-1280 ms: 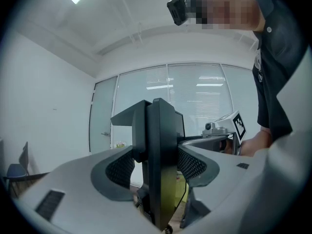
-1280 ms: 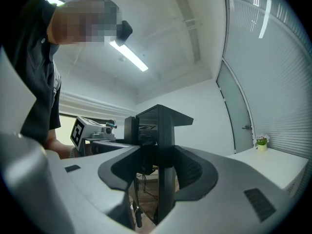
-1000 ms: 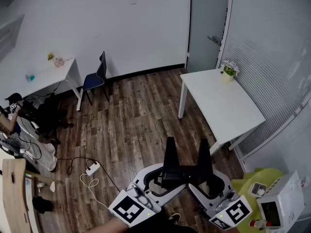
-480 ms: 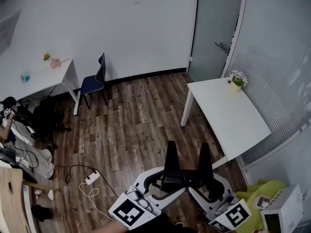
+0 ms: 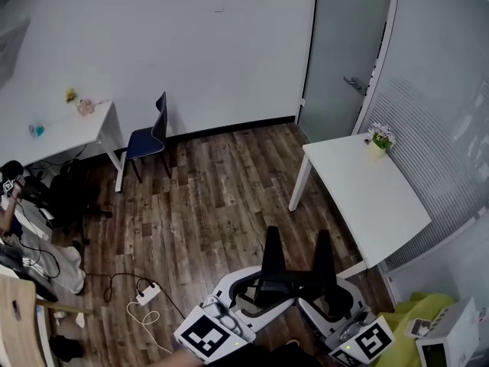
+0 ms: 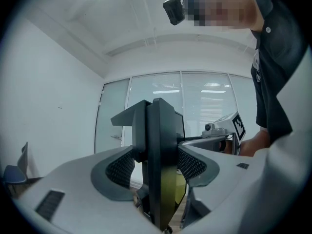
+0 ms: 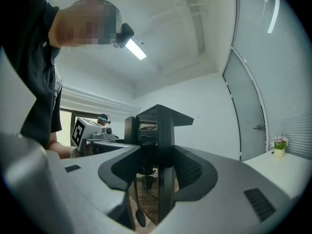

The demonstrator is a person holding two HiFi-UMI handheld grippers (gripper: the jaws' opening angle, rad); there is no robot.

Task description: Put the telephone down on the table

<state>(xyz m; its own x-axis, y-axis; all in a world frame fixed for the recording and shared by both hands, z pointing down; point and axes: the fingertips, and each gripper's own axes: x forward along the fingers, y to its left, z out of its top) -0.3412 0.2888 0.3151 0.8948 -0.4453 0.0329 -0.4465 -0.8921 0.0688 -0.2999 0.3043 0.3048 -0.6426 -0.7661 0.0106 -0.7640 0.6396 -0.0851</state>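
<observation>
No telephone shows in any view. In the head view both grippers are held low and close to the body, over the wooden floor. My left gripper (image 5: 272, 239) points forward with its black jaws pressed together and nothing between them. My right gripper (image 5: 323, 241) stands beside it, also shut and empty. The left gripper view shows the left gripper (image 6: 158, 106) with jaws closed edge to edge against the glass wall. In the right gripper view the right gripper (image 7: 161, 112) is likewise closed. A white table (image 5: 365, 197) stands ahead to the right, carrying a small flower pot (image 5: 378, 141).
A white box-like appliance (image 5: 452, 344) on a yellow-green surface sits at the lower right. A blue chair (image 5: 150, 136) and a white desk (image 5: 57, 132) stand at the far left wall. A power strip and cables (image 5: 147, 294) lie on the floor. A door (image 5: 344, 52) is at the back.
The head view has tipped upward: the white table, chair and door sit lower in the picture. Both grippers stay shut, side by side, in the same place.
</observation>
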